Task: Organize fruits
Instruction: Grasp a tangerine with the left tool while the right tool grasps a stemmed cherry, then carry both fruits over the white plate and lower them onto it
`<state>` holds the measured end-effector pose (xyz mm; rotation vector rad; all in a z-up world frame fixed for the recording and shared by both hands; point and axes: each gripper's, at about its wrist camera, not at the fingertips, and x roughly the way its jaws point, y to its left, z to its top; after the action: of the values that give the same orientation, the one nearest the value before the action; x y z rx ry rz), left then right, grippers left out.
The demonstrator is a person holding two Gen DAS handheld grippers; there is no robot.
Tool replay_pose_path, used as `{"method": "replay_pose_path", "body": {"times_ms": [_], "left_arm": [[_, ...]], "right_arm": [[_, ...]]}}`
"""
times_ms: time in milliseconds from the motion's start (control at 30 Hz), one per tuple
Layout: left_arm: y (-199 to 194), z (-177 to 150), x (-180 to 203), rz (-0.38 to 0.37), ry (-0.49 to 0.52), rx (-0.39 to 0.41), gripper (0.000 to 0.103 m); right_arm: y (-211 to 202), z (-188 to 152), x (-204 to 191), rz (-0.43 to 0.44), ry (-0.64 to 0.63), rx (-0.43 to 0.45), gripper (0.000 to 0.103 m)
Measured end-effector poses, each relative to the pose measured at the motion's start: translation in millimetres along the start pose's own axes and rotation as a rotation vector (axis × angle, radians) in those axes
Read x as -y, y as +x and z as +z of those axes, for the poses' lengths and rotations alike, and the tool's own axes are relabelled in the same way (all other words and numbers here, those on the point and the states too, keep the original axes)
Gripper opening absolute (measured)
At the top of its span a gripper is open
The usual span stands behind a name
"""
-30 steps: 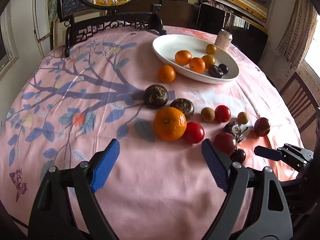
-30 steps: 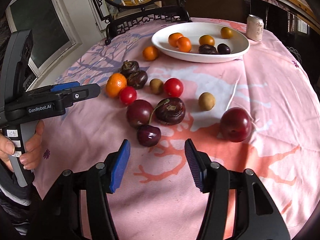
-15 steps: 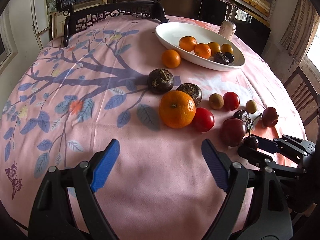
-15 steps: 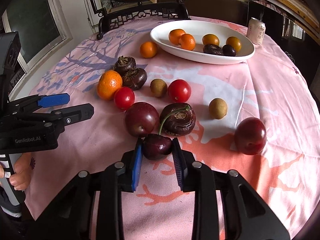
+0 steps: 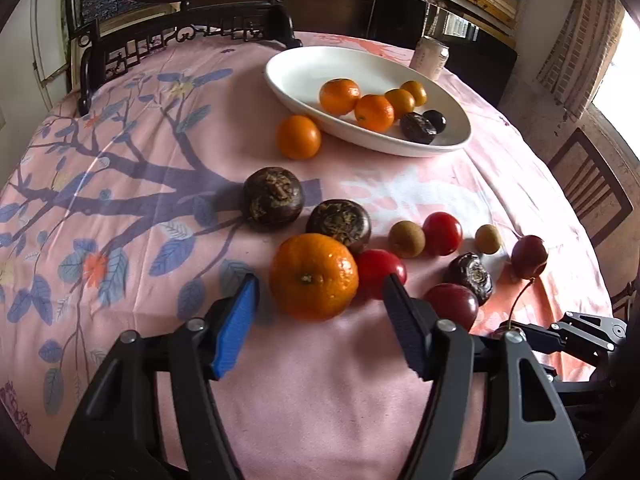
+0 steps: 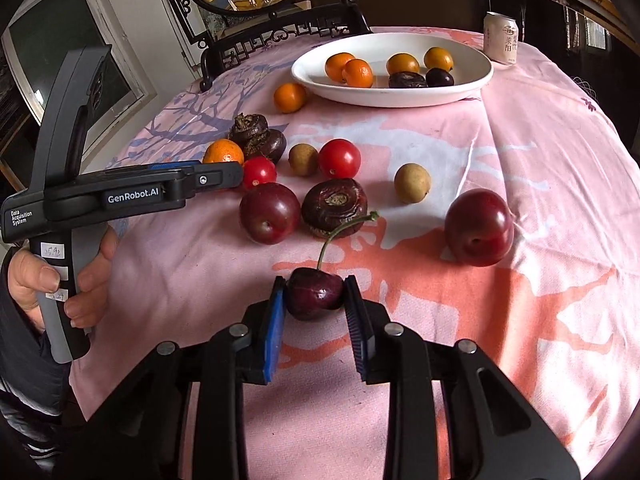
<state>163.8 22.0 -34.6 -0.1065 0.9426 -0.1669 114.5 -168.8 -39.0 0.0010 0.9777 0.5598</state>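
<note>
A large orange point(image 5: 314, 276) lies on the pink cloth between the blue pads of my left gripper point(image 5: 320, 282). Its jaws are closing, with a small gap still on each side of the fruit. A red cherry tomato point(image 5: 380, 270) touches the orange by the right pad. My right gripper point(image 6: 314, 284) is shut on a dark cherry point(image 6: 314, 292), whose stem curves up. The white oval bowl point(image 6: 460, 88) at the far side holds several tangerines and two dark fruits. In the right wrist view the left gripper point(image 6: 224, 172) reaches in from the left.
Loose on the cloth are a tangerine point(image 5: 298, 136) by the bowl point(image 5: 304, 76), two dark water chestnuts point(image 5: 274, 196), plums point(image 6: 478, 226), longans point(image 6: 412, 182) and another tomato point(image 6: 339, 158). A can point(image 6: 500, 38) stands behind the bowl. A carved stand point(image 5: 180, 36) is at the back. A hand point(image 6: 88, 288) grips the left handle.
The left gripper has moved in around the orange and its jaws have narrowed. The right gripper has closed on the cherry and drawn it away from the plum.
</note>
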Motion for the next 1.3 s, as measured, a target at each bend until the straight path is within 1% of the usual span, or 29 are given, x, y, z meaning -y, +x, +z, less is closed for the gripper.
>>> {"method": "replay_pose_path", "body": {"times_ms": [33,100,133,167,267,500,633,767,833,1000,1133,1233,1300], "left_arm": [[-1,0,2,0.002,0.005,0.005,0.056],[-1,0,3,0.007,0.015,0.01,0.053],[-2,-1,3,0.013,0.011,0.011,0.048],[-3,-2,2,0.016,0.008,0.006,0.045],[-7,-5,0,0.009,0.01,0.004,0.045],[-14,-12,1,0.027,0.032,-0.011,0.045],[-7,-8,2,0.041,0.024,-0.011,0.047],[12,-3,7,0.057,0.033,-0.05,0.047],[14,-1,12,0.088,0.061,-0.04,0.046],[6,-3,9,0.083,0.051,-0.033,0.045],[-21,1,12,0.058,0.057,0.017,0.045],[-44,15,20,0.033,0.068,0.076,0.045],[-55,30,26,0.007,0.072,0.112,0.045]], "right_arm": [[0,0,0,0.001,-0.001,-0.001,0.03],[-1,-1,0,0.002,-0.001,0.0,0.03],[-1,-1,0,0.003,-0.001,0.0,0.03],[-1,-1,0,0.004,0.0,-0.001,0.03],[-2,-2,1,0.008,0.005,-0.002,0.03],[-7,-6,3,0.019,0.018,0.004,0.03],[-8,-7,3,0.018,0.022,0.005,0.03],[-10,-9,4,0.02,0.024,0.008,0.03],[-11,-9,6,0.017,0.032,0.01,0.03],[-15,-8,11,0.019,0.044,0.017,0.03],[-29,5,12,0.004,0.034,0.074,0.03],[-48,27,13,-0.032,0.014,0.165,0.03],[-60,44,14,-0.075,-0.004,0.237,0.03]]}}
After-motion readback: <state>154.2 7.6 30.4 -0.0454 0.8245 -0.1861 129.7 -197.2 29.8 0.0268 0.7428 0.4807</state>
